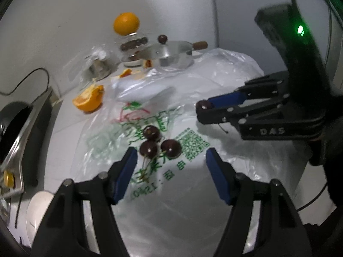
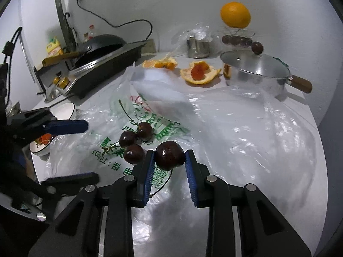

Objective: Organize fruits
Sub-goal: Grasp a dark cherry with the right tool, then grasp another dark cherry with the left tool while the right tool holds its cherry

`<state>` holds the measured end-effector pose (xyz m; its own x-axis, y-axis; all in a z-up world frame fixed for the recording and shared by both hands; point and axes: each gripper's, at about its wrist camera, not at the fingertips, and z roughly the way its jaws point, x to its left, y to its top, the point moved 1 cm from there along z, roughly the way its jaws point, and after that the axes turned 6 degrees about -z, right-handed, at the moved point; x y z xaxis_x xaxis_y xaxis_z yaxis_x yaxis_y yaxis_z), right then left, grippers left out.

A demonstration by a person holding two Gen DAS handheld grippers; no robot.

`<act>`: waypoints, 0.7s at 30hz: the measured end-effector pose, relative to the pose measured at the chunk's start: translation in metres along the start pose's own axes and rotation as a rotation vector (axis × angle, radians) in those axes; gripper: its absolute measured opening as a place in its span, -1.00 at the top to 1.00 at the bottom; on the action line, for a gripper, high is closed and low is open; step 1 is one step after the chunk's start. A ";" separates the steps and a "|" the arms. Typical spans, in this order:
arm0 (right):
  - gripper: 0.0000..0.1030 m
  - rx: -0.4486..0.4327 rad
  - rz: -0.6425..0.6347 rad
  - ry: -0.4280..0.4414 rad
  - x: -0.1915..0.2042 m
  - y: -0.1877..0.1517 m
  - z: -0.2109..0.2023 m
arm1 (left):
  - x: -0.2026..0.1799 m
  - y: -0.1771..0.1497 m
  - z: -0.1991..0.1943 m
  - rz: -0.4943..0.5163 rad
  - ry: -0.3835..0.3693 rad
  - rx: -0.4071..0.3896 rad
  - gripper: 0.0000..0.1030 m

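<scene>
Three dark cherries (image 1: 157,143) with stems lie together on a clear plastic bag (image 1: 193,182) with green print. My left gripper (image 1: 171,156) is open just short of them, and the nearest cherry (image 1: 149,148) is close to its left fingertip. My right gripper (image 2: 170,156) is shut on a fourth cherry (image 2: 170,155), held slightly above the bag with its stem hanging below. In the right wrist view the three cherries (image 2: 135,141) lie just left of it. In the left wrist view the right gripper (image 1: 201,112) hides its cherry.
At the back an orange (image 2: 235,14) sits on a glass stand over more cherries (image 2: 235,40). A lidded steel pot (image 2: 255,68) stands right of orange peels (image 2: 199,72). Left are a stove with a pan (image 2: 100,64) and a white bowl (image 2: 64,111).
</scene>
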<state>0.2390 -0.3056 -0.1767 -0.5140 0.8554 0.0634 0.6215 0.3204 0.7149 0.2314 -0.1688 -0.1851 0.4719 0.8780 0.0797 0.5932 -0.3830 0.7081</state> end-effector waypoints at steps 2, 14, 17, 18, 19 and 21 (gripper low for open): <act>0.41 -0.007 0.006 0.000 -0.002 -0.002 -0.001 | -0.005 0.002 0.009 0.027 0.008 0.011 -0.30; 0.41 -0.031 0.021 0.021 -0.006 -0.005 0.000 | -0.004 0.007 0.045 0.032 -0.004 0.063 0.05; 0.41 -0.033 0.023 0.023 -0.007 -0.005 0.002 | -0.004 0.007 0.050 0.050 -0.002 0.072 0.05; 0.41 -0.033 0.024 0.023 -0.007 -0.005 0.003 | -0.004 0.007 0.051 0.058 0.000 0.069 0.05; 0.41 -0.032 0.026 0.024 -0.008 -0.005 0.003 | -0.005 0.007 0.051 0.066 -0.001 0.068 0.06; 0.41 -0.037 0.028 0.023 -0.008 -0.005 0.002 | -0.005 0.007 0.052 0.073 -0.004 0.067 0.06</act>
<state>0.2417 -0.3134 -0.1824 -0.5104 0.8542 0.0992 0.6138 0.2811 0.7377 0.2674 -0.1914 -0.2172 0.5183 0.8458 0.1268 0.5993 -0.4649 0.6517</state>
